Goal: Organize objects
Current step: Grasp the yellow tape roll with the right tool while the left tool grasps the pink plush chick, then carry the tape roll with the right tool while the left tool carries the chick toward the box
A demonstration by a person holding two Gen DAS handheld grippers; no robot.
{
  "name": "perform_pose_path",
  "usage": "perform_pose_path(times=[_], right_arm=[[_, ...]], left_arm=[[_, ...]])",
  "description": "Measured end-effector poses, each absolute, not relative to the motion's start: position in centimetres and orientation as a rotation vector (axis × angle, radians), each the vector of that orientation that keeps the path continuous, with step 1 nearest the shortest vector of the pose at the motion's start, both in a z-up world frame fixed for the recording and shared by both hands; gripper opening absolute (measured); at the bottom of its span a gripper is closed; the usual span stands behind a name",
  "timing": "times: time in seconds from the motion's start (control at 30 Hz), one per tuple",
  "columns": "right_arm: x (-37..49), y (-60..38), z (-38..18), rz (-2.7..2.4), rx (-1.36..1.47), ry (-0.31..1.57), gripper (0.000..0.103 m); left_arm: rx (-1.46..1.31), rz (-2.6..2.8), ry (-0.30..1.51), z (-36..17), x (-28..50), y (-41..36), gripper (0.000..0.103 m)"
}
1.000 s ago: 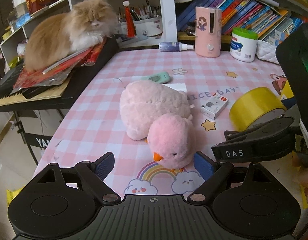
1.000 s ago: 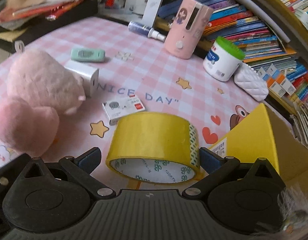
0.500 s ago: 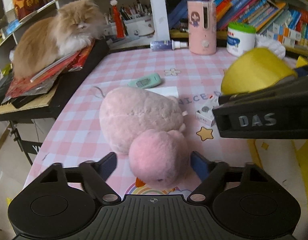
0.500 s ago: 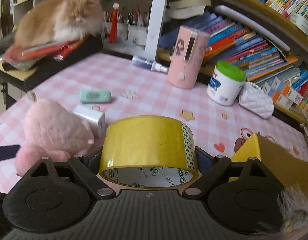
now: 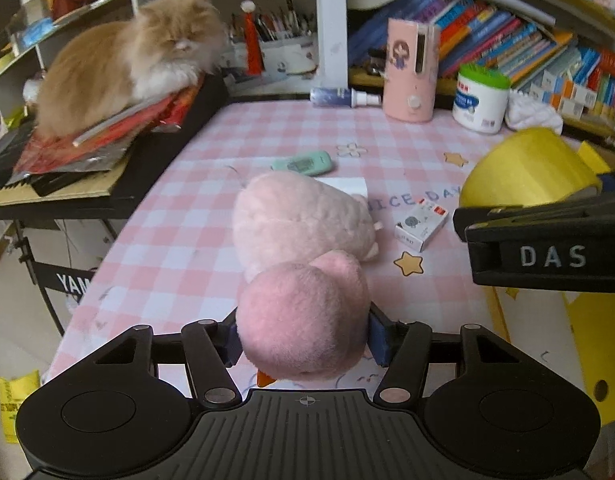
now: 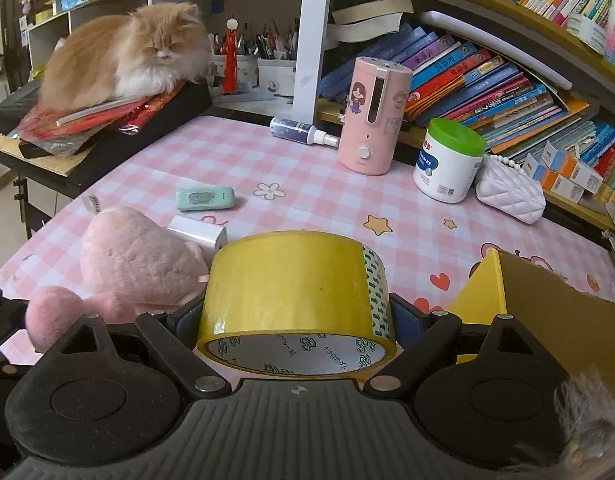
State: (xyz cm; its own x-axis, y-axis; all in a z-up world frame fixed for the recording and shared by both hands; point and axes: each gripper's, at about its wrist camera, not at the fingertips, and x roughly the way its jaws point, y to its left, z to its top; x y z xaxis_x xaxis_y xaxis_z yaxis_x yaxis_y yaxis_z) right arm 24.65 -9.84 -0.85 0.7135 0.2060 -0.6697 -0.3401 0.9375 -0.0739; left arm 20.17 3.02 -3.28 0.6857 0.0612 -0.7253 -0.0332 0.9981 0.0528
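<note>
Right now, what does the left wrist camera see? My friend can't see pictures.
The left gripper squeezes the head of a pink plush duck lying on a pink checked table. At the right, the other gripper holds up a yellow tape roll. A fluffy orange cat naps behind.

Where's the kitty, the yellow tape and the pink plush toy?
cat [image 6: 123,56], right wrist view, on its furry body.
yellow tape roll [image 6: 291,284], right wrist view, on its outer side.
pink plush toy [image 5: 303,312], left wrist view, on its head.
</note>
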Motion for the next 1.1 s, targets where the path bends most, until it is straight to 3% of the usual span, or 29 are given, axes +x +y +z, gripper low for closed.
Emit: perform_pose_path(times=[0.3,1.1], right_arm=[[21.6,-9.7,0.7,0.344,-0.157,0.719,0.090],[11.1,-8.7,-0.2,0.240,-0.108,0.796,0.089]], left_arm=[[-0.007,0.052,0.730,0.0,16.3,5.1,0.058],[-0.020,0.011,0.725,0.2,6.3,8.6,0.058]])
